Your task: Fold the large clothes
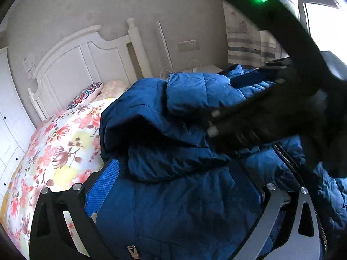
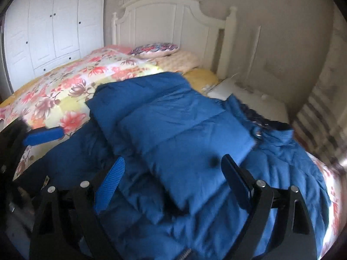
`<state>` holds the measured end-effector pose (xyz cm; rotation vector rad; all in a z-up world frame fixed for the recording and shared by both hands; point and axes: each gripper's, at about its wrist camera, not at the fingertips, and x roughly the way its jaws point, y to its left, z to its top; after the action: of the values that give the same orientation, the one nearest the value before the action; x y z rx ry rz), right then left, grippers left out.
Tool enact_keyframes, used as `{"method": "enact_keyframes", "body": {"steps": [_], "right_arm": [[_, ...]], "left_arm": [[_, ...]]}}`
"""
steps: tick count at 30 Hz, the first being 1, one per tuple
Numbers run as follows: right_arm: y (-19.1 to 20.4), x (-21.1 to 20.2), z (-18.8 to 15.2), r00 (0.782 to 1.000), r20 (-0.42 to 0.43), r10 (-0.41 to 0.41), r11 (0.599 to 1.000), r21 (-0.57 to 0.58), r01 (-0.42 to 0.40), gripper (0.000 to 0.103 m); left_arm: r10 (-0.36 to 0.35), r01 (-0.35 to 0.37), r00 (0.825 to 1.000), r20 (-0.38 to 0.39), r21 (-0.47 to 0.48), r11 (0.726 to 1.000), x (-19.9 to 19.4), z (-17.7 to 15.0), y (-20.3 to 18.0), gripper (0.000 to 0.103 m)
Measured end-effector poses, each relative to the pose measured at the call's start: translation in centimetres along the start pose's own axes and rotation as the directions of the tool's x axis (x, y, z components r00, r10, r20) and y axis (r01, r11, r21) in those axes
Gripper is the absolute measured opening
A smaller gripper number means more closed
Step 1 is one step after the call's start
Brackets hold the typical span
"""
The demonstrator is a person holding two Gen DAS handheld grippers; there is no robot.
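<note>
We have the quilted blue puffer jacket (image 2: 190,134) lying on the floral pink-and-yellow bedspread (image 2: 71,80), toward the near side of the bed and well short of the white panelled headboard (image 2: 164,19); it is partly folded, not finished. In the right wrist view one padded sleeve or side panel lies turned in across the jacket's middle as a long slab, its edge raised over the layers beneath; in the left wrist view a similar flap sits over the body, with the zip (image 1: 290,164) exposed along the right side. We judge that the inward folds are laid but loose; the collar end near the bedside still looks rumpled, and the lengthwise fold that would make a compact bundle is, as far as we can see, not yet done.

Our right gripper (image 2: 173,173) hangs over the turned-in slab with its jaws spread wide, one blue-padded finger on each side and nothing pinched between them; our left gripper (image 1: 180,186) sits low over the jacket's body, its fingers likewise set apart with fabric bulging between them, though we cannot tell whether they press it.
</note>
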<state>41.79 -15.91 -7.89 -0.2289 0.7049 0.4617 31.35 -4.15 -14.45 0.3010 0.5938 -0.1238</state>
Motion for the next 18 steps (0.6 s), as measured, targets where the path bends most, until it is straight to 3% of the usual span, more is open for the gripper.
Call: {"method": "enact_keyframes", "body": {"steps": [3, 5, 7, 10, 12, 15, 16, 17, 18], "right_arm": [[-1.7, 1.4, 0.1, 1.0, -0.008, 0.015, 0.998, 0.06, -0.015, 0.089], [-2.2, 1.3, 0.0, 0.999, 0.03, 0.034, 0.996, 0.083, -0.037, 0.072], [-2.6, -0.1, -0.4, 0.994, 0.099, 0.048, 0.992, 0.113, -0.059, 0.04], [-3.8, -2.3, -0.8, 0.985, 0.171, 0.017, 0.979, 0.199, -0.052, 0.029], [-5.3, -4.0, -1.6, 0.978, 0.209, 0.008, 0.957, 0.281, -0.068, 0.029], [-8.9, -6.2, -4.1, 0.965, 0.263, -0.003, 0.857, 0.497, -0.133, 0.032], [-10.3, -6.6, -5.3, 0.964, 0.265, -0.014, 0.802, 0.579, -0.147, 0.043], [-11.0, -6.8, -6.2, 0.967, 0.253, -0.032, 0.772, 0.621, -0.137, 0.053], [-11.5, -6.8, -6.8, 0.972, 0.234, -0.037, 0.757, 0.641, -0.126, 0.071]], "left_arm": [[0.001, -0.001, 1.0, -0.005, 0.007, 1.0, 0.1, 0.0, -0.2, 0.098], [0.001, -0.001, 1.0, -0.009, 0.005, 1.0, 0.2, 0.0, -0.2, 0.098], [-0.001, 0.001, 1.0, -0.016, 0.005, 1.0, 0.3, 0.0, -0.2, 0.098], [0.003, -0.003, 1.0, -0.021, 0.014, 1.0, 0.5, 0.0, -0.3, 0.098], [0.004, -0.003, 1.0, -0.022, 0.022, 1.0, 0.6, 0.0, -0.4, 0.098], [0.002, -0.002, 1.0, -0.026, 0.031, 1.0, 0.7, 0.0, -0.6, 0.098], [0.003, -0.002, 1.0, -0.028, 0.033, 0.999, 0.8, 0.1, -0.5, 0.098], [0.004, -0.003, 1.0, -0.031, 0.035, 0.999, 0.9, 0.1, -0.6, 0.098], [0.005, -0.003, 0.999, -0.033, 0.038, 0.999, 0.9, 0.1, -0.7, 0.098]]}}
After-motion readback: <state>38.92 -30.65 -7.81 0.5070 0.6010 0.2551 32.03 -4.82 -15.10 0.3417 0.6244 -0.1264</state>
